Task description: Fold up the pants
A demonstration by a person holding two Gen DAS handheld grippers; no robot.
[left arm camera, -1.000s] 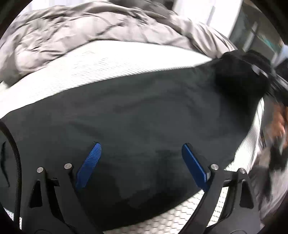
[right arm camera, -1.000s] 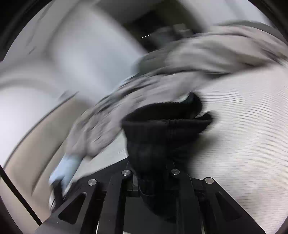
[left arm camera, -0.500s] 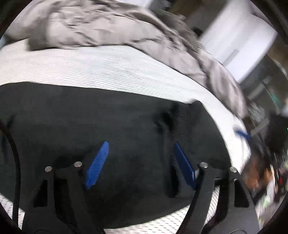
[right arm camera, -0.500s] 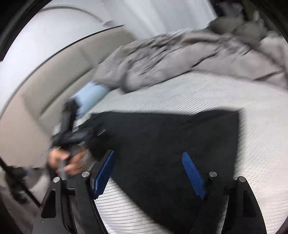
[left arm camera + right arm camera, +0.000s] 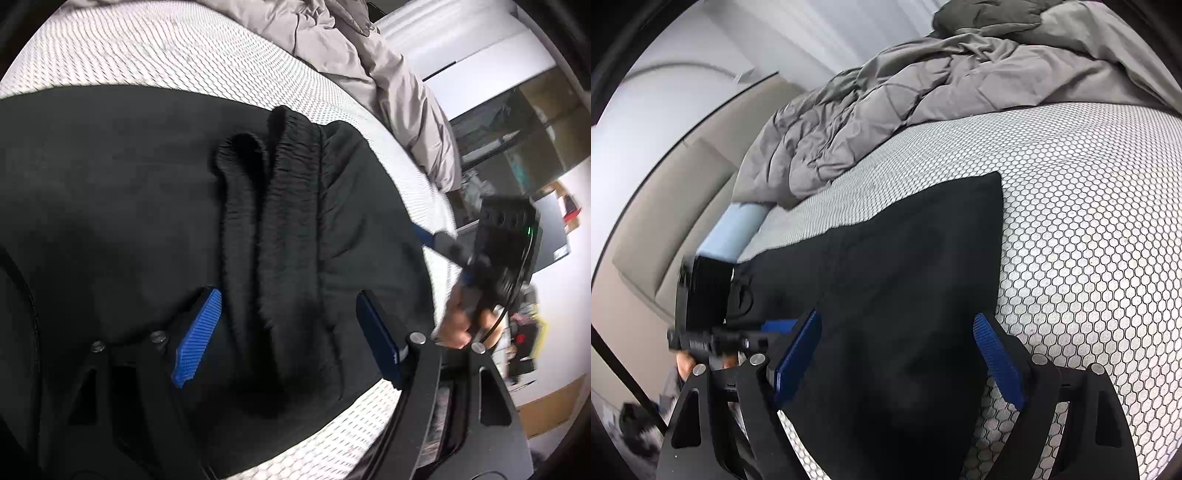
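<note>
The black pants lie folded on the white mattress. Their ribbed cuffs rest on top, running toward the camera. My left gripper hovers open over them, with the ribbed band between its blue pads but untouched. In the right wrist view the pants spread flat under my right gripper. Its jaws are opening and nothing is pinched between them. The right gripper's black body and the hand holding it show at the mattress edge.
A crumpled grey duvet is bunched at the far side of the mattress. A pale blue pillow and a beige padded headboard lie to the left. Shelves and clutter stand beyond the bed's right edge.
The right gripper let go of the ribbed cuffs and opened, then pulled back over the flat pants. The cuffs now lie on the folded pants. The left gripper narrowed slightly and came lower.
</note>
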